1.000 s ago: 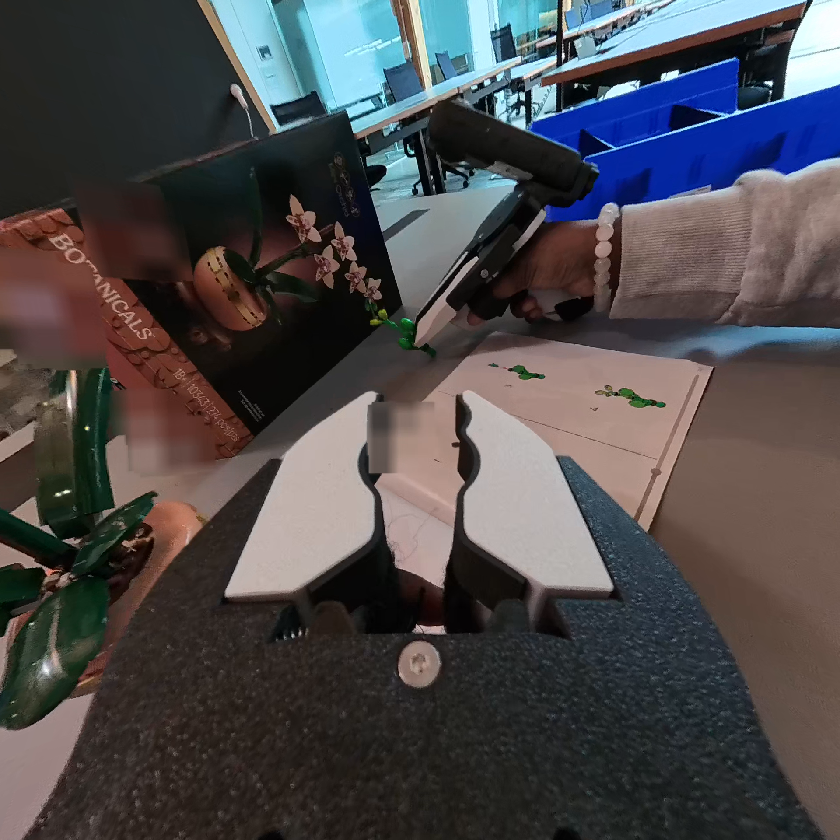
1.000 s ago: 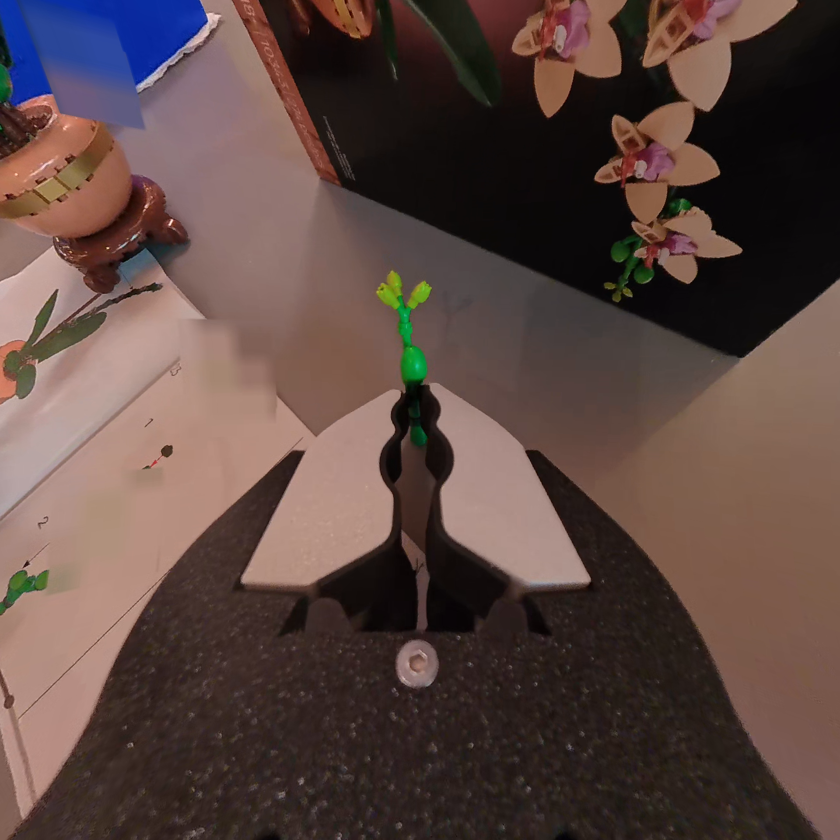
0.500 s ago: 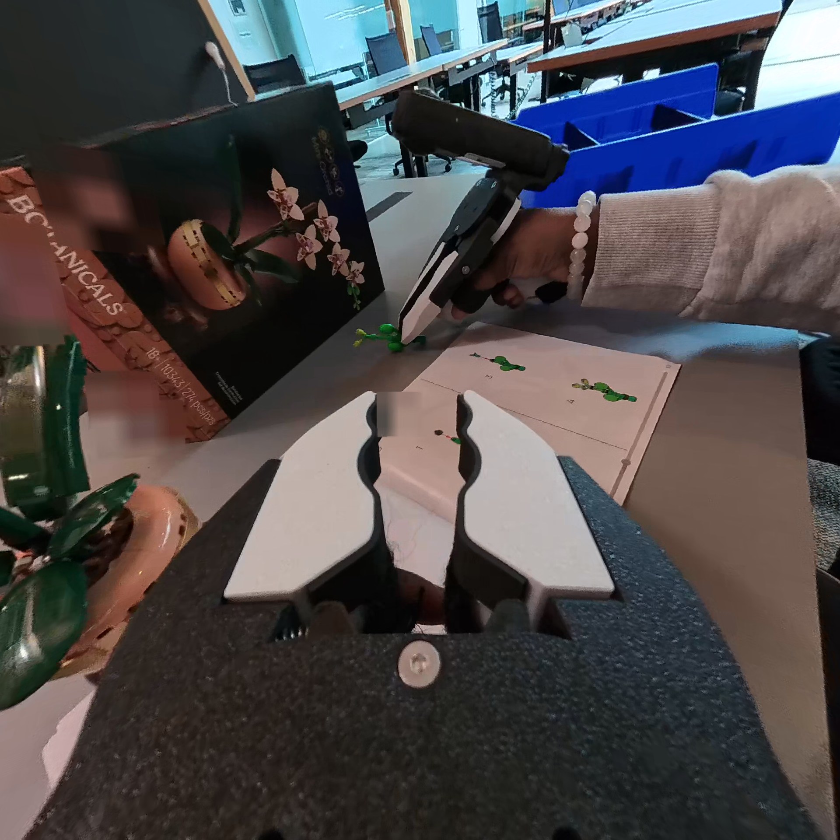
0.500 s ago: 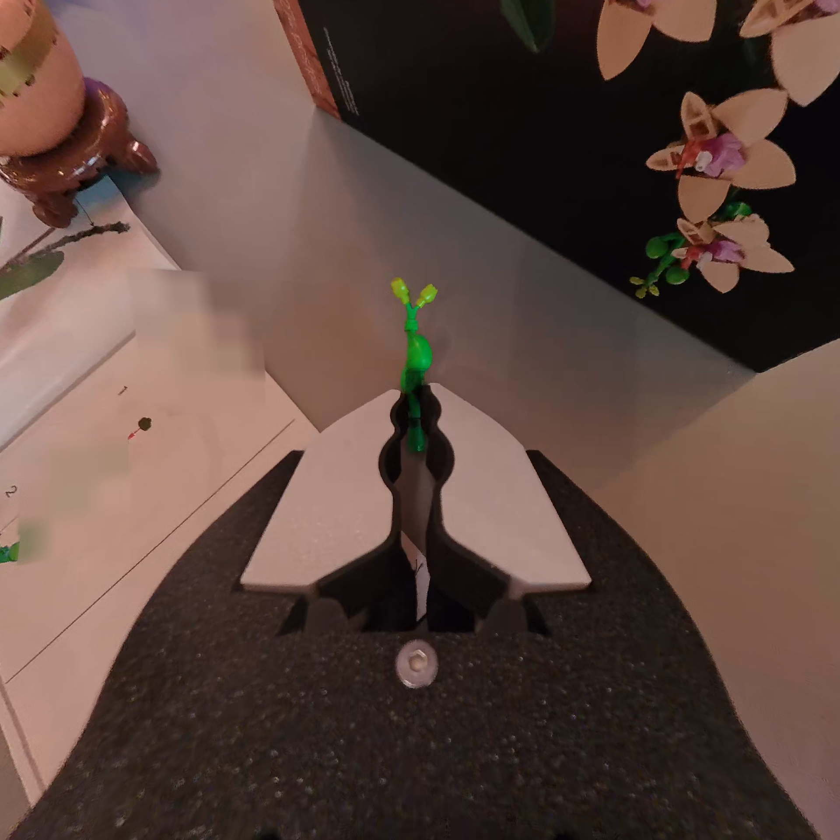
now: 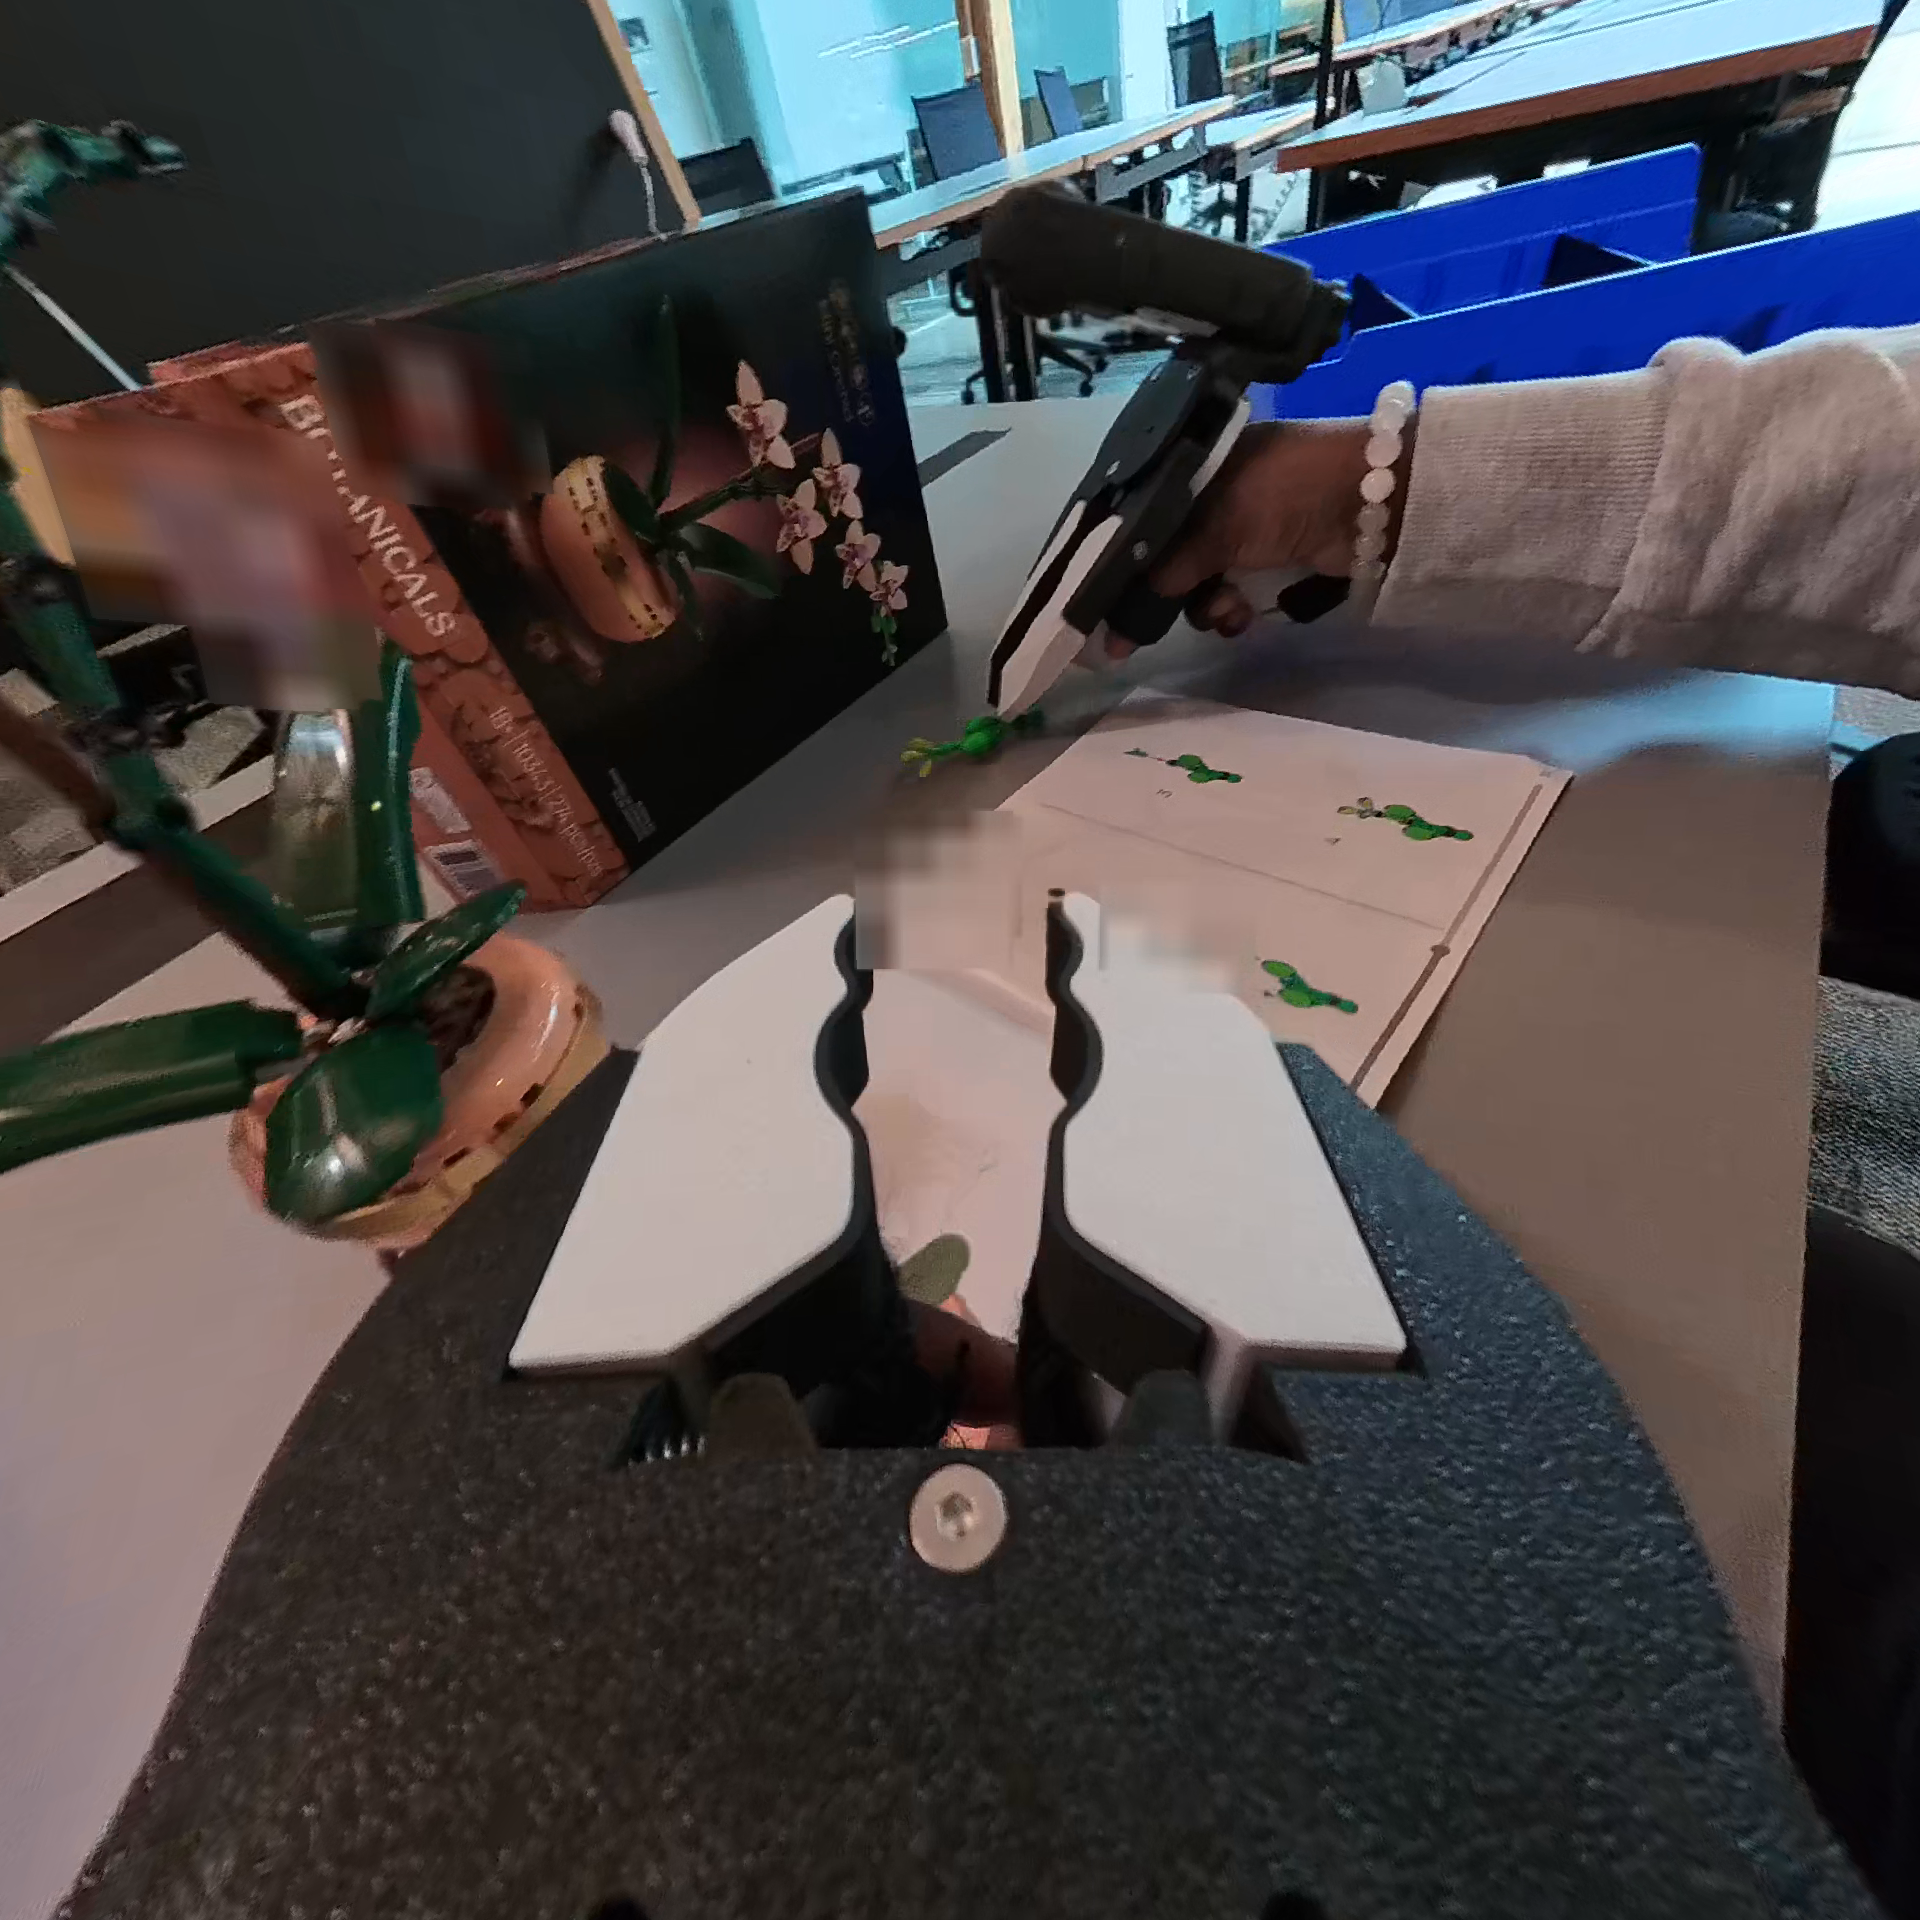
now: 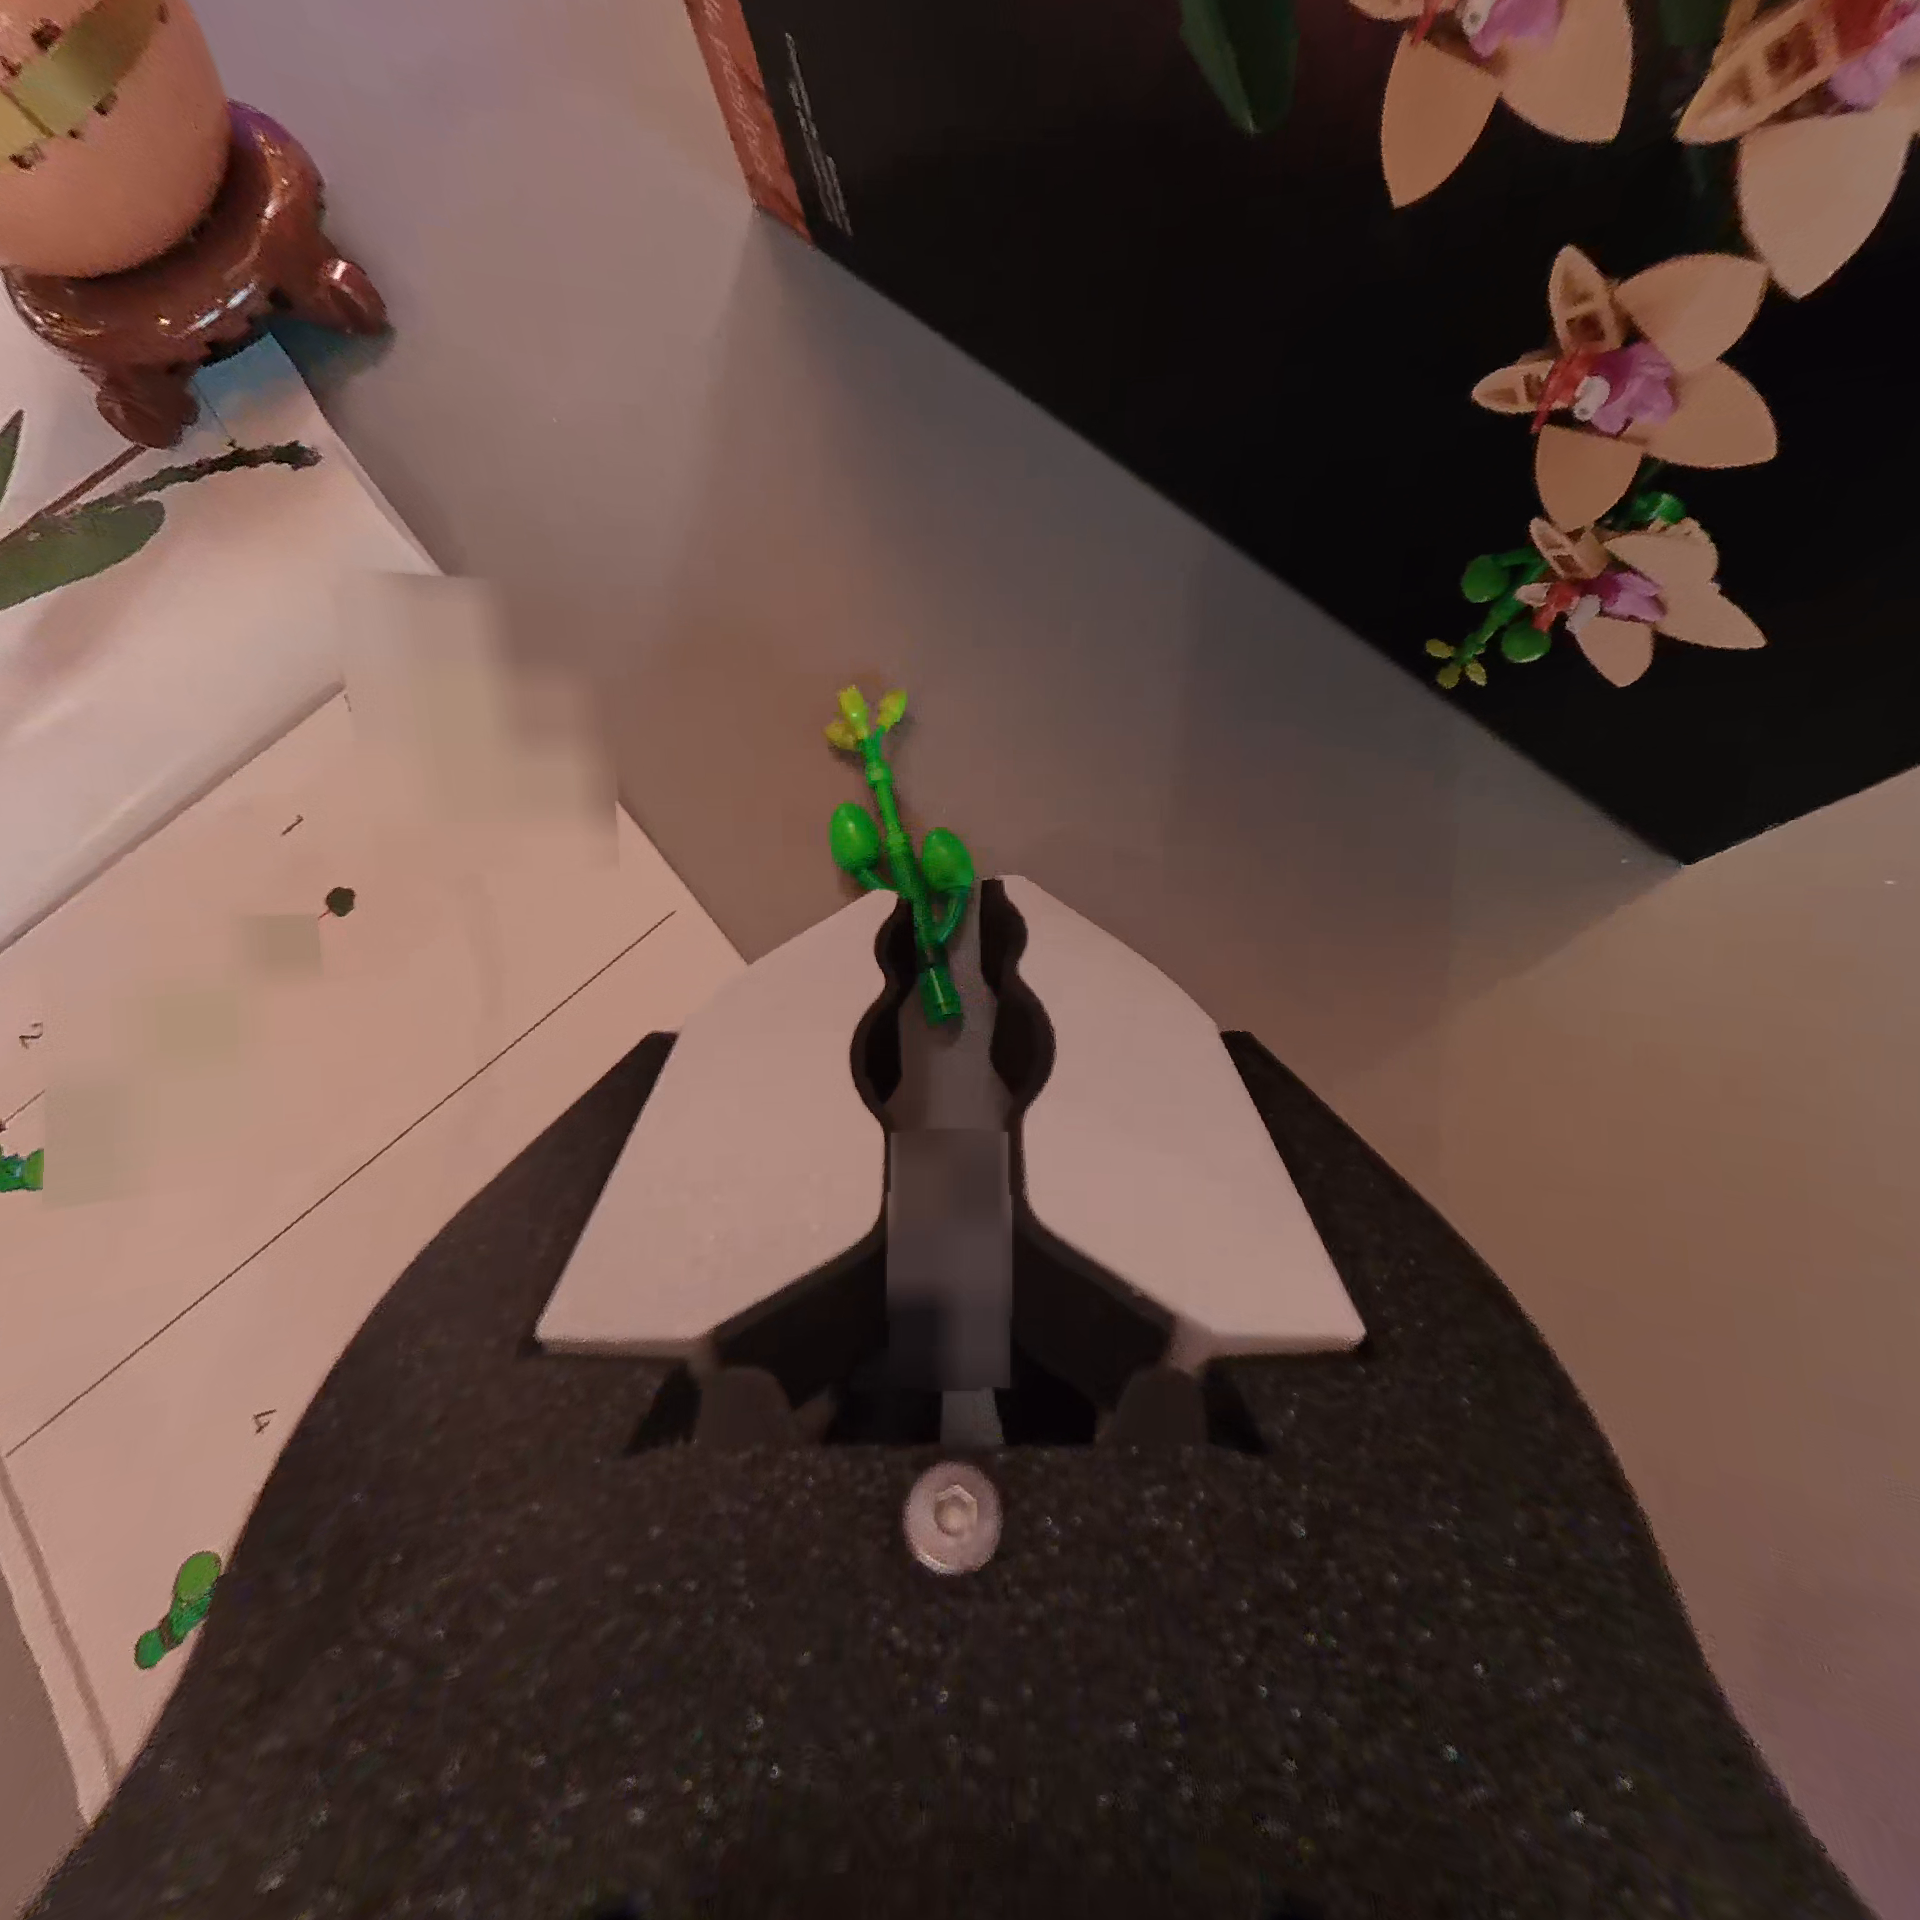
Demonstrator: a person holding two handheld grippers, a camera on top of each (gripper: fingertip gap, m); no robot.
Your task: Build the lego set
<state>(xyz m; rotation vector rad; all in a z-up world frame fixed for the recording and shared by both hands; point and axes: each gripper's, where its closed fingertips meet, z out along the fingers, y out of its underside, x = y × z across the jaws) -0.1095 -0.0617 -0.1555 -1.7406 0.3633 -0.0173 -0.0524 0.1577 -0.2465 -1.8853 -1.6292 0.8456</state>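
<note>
Green lego sprig (image 6: 902,868) with two oval buds and a yellow-green forked tip, flat on the grey bench (image 6: 1143,665), just beside the lower edge of the dark set box (image 6: 1195,343), stem end between the tips of the right gripper (image 6: 940,935). White fingers (image 6: 1132,1122) of that gripper parted, a clear gap on both sides of the stem, no grip on it. Seen from the left wrist view: same sprig (image 5: 961,740) just under the right gripper (image 5: 1013,681), between the box (image 5: 665,540) and the instruction sheet (image 5: 1299,862). Left gripper (image 5: 956,935) apart from the box, above the sheet, fingers (image 5: 727,1143) spread wide, nothing between them. Peach pot with dark green leaves (image 5: 416,1091) near the box's corner, left of the left gripper.
</note>
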